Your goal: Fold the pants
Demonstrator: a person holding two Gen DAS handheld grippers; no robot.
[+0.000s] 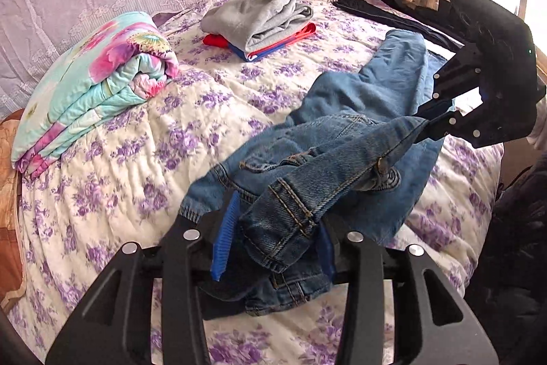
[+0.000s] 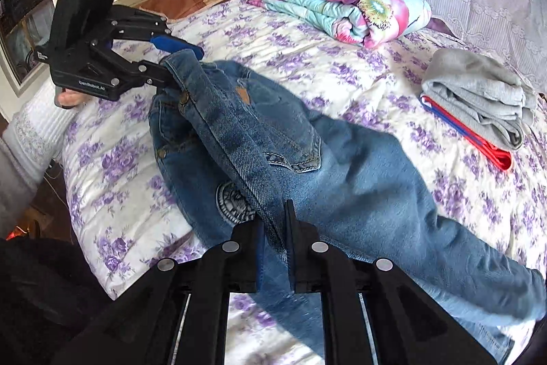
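On the bed (image 1: pixel 143 139), over its purple-flowered quilt, a pair of blue jeans (image 2: pixel 342 173) is held up by the waistband, which is stretched between the two grippers. The waistband is pinched at one end by the left gripper (image 1: pixel 277 242), its jaws pressed onto a thick bunch of denim, and at the other end by the right gripper (image 2: pixel 275 235), its jaws closed on the fabric edge. The seat and back pocket are lifted clear, while the legs trail across the quilt towards the far side, one lying partly over the other and still rumpled. No clean fold can be seen yet, so the task is judged to be at an early stage: the legs remain to be aligned, laid flat and folded over. A folded floral blanket (image 1: pixel 92 84) and a stack of folded clothes (image 1: pixel 259 19) lie well apart from the jeans.
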